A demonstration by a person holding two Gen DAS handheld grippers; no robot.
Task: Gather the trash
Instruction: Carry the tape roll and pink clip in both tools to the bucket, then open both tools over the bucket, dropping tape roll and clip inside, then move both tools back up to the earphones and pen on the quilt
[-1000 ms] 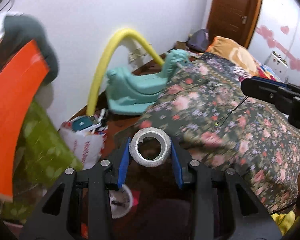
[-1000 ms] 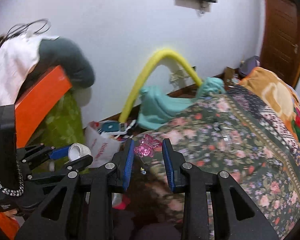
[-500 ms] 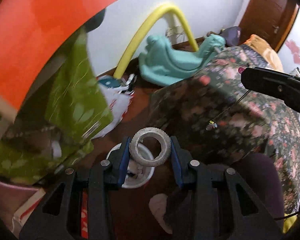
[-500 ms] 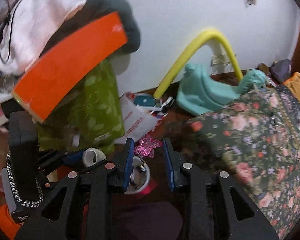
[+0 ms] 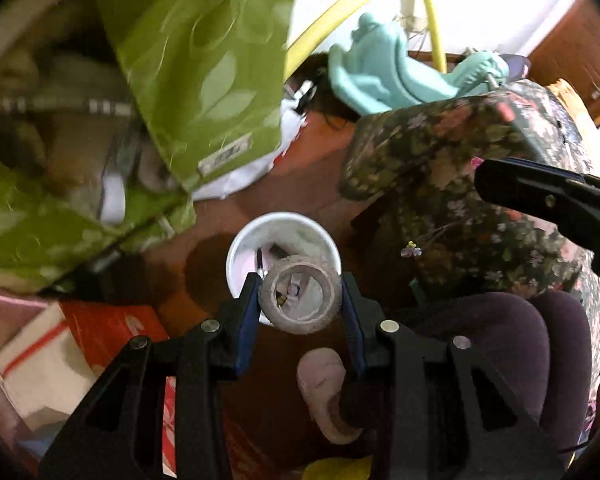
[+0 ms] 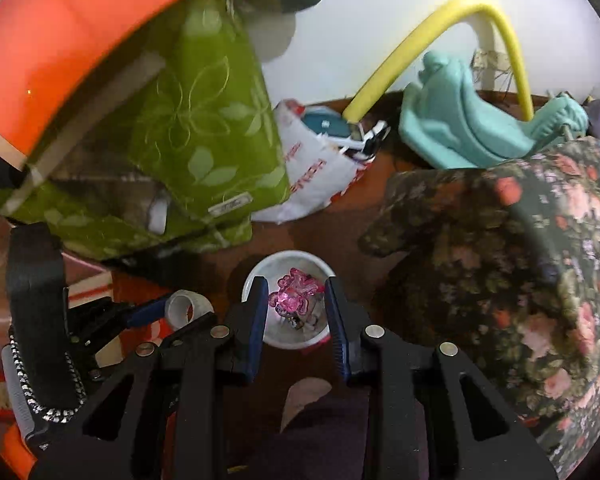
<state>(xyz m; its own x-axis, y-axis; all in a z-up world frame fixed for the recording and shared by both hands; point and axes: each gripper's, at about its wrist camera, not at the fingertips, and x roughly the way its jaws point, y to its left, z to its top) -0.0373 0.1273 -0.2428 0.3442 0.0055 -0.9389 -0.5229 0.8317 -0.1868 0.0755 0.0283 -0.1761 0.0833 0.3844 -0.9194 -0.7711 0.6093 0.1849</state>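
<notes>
While both grippers hang over the bin, the risks read view by view.

Left wrist view, grip: the left gripper (image 5: pixel 301 295) is partly closed, its blue pads pressing the sides of a grubby white tape roll (image 5: pixel 301 294) held ring-on to the camera.
Left wrist view, target: the white trash cup (image 5: pixel 249 240) stands on the brown floor straight below the roll; scraps already lie inside it.
Left wrist view, risk: the roll looks nearly as wide as the cup's mouth, so a release off-centre would likely catch the rim, tip the light cup or bounce out toward the slipper (image 5: pixel 324 392) beside it.
Left wrist view, crowding: the right gripper's black body (image 5: pixel 548 200) is near on the right, and its trailing thread dangles by the floral bedspread (image 5: pixel 460 152).

Right wrist view, grip: the right gripper (image 6: pixel 296 300) is narrowly open; a pink translucent trinket (image 6: pixel 294 290) sits between its pads, apparently held, though contact is hard to confirm.
Right wrist view, target: the same cup (image 6: pixel 260 270) lies directly beneath.
Right wrist view, risk: the left gripper (image 6: pixel 180 312) with its roll hangs just beside the cup; two drops at once could collide or knock it over.
Right wrist view, blur: the surroundings are smeared, so aim may be off.
</notes>
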